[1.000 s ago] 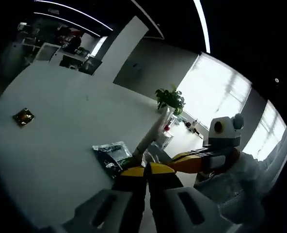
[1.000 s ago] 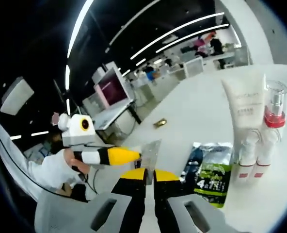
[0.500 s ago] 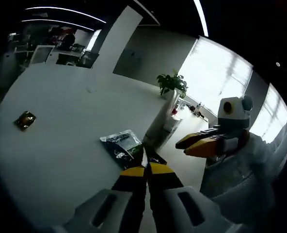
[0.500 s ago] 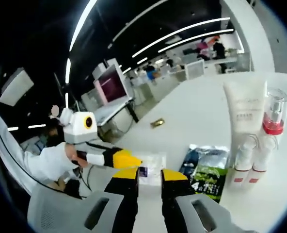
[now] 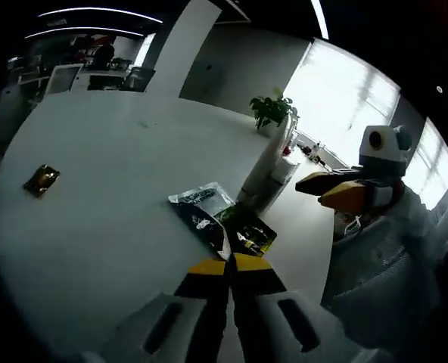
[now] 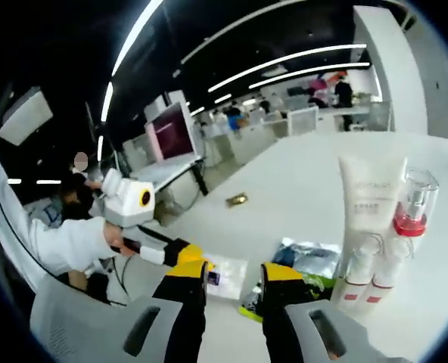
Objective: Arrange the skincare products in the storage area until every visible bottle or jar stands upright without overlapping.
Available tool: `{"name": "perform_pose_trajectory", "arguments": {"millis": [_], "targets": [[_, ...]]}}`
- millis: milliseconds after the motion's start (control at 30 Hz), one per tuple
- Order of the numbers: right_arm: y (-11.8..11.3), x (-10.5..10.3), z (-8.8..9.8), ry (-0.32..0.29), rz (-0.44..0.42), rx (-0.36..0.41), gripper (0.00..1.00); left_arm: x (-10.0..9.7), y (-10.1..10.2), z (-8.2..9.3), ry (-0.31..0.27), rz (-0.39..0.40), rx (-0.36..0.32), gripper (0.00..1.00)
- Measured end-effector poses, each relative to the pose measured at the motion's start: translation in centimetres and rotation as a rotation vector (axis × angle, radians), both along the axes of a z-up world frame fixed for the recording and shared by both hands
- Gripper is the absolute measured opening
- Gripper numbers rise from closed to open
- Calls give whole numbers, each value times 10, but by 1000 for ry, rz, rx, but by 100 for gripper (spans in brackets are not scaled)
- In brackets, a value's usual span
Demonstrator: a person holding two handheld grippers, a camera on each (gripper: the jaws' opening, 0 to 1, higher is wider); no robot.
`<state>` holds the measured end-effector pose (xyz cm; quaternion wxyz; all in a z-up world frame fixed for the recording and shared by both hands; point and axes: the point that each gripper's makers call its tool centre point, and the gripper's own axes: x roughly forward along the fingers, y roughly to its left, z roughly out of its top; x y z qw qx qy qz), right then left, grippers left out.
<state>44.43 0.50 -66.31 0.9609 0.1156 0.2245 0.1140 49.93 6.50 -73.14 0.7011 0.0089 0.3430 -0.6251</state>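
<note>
My left gripper (image 5: 228, 264) is shut on a thin pale sachet (image 5: 225, 246), which I see edge-on between its yellow tips. In the right gripper view that sachet (image 6: 229, 271) lies flat beside the left gripper (image 6: 185, 252). My right gripper (image 6: 233, 274) stands open just short of it, holding nothing, and comes in from the right as the right gripper (image 5: 337, 189). A tall white tube (image 6: 369, 198), a clear bottle with a red band (image 6: 410, 203) and two small white bottles (image 6: 368, 280) stand upright together. The tube (image 5: 264, 168) is also in the left gripper view.
A dark-and-white packet (image 5: 200, 207) and a green-and-black packet (image 5: 248, 235) lie flat on the white table (image 5: 110, 151). A small gold packet (image 5: 41, 180) lies far left. A potted plant (image 5: 272, 112) stands at the back. A person's white sleeve (image 6: 65, 243) holds the left gripper.
My right gripper has opened and let go of the sachet, then drawn back from it. The left gripper keeps hold of the sachet. Both views have shifted with the hands.
</note>
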Motion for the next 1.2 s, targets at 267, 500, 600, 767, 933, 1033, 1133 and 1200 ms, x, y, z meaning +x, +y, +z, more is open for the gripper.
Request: {"name": "perform_pose_trajectory", "arguments": {"millis": [267, 500, 600, 767, 933, 1033, 1133, 1200], "targets": [[-19, -4, 13, -43, -49, -122, 32, 0, 1, -7, -6, -2, 30, 0], [-40, -9, 15, -50, -106, -182, 41, 4, 0, -11, -14, 3, 49, 0], [-48, -11, 19, -63, -130, -190, 44, 5, 1, -15, -32, -2, 70, 0], [-63, -13, 20, -63, -163, -274, 50, 9, 2, -21, -44, -1, 92, 0], [-73, -15, 25, -77, -197, -258, 53, 12, 2, -29, -83, -5, 128, 0], [-74, -15, 27, -84, -205, -246, 53, 12, 1, -33, -101, -8, 142, 0], [-79, -17, 24, -66, -211, -276, 54, 13, -1, -38, -143, -30, 163, 0], [-82, -19, 21, -51, -213, -291, 58, 13, -1, -40, -161, -39, 174, 0]]}}
